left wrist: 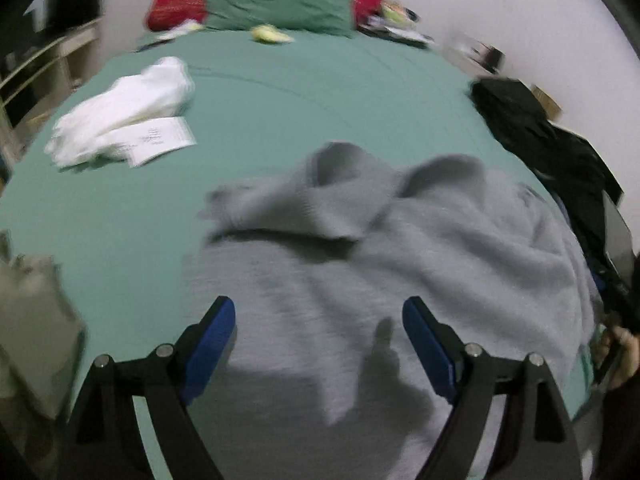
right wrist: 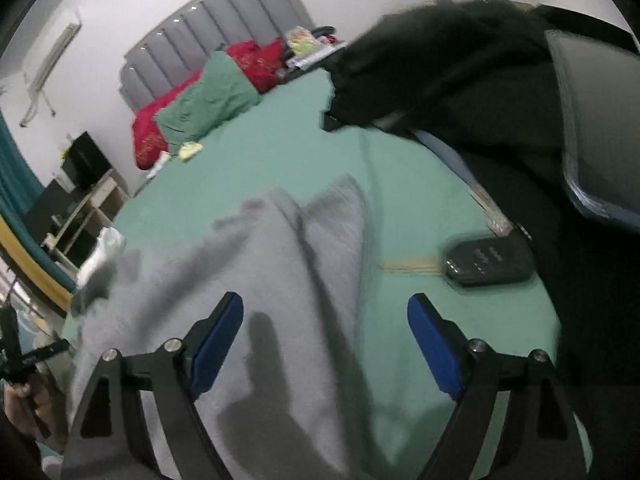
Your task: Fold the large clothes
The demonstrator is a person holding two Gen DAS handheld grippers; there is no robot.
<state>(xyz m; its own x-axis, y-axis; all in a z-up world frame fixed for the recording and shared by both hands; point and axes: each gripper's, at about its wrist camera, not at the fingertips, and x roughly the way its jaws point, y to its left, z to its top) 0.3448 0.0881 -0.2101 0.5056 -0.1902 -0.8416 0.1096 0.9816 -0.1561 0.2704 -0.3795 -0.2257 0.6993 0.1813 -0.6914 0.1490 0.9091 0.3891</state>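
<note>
A large grey sweatshirt (left wrist: 360, 256) lies crumpled on the green bed sheet (left wrist: 260, 92), with its collar and a sleeve bunched at the far side. My left gripper (left wrist: 319, 310) is open and empty, hovering over the garment's near part. In the right wrist view the same grey sweatshirt (right wrist: 248, 280) spreads to the lower left on the sheet (right wrist: 280, 140). My right gripper (right wrist: 325, 306) is open and empty above the garment's right edge. Both views are motion-blurred.
A white garment with a paper sheet (left wrist: 124, 116) lies at the left. Black clothes (left wrist: 552, 136) pile at the bed's right edge. Green and red pillows (left wrist: 276, 0) sit at the headboard. A dark remote-like device (right wrist: 488, 260) lies right of the sweatshirt. Shelves (right wrist: 84, 208) stand beside the bed.
</note>
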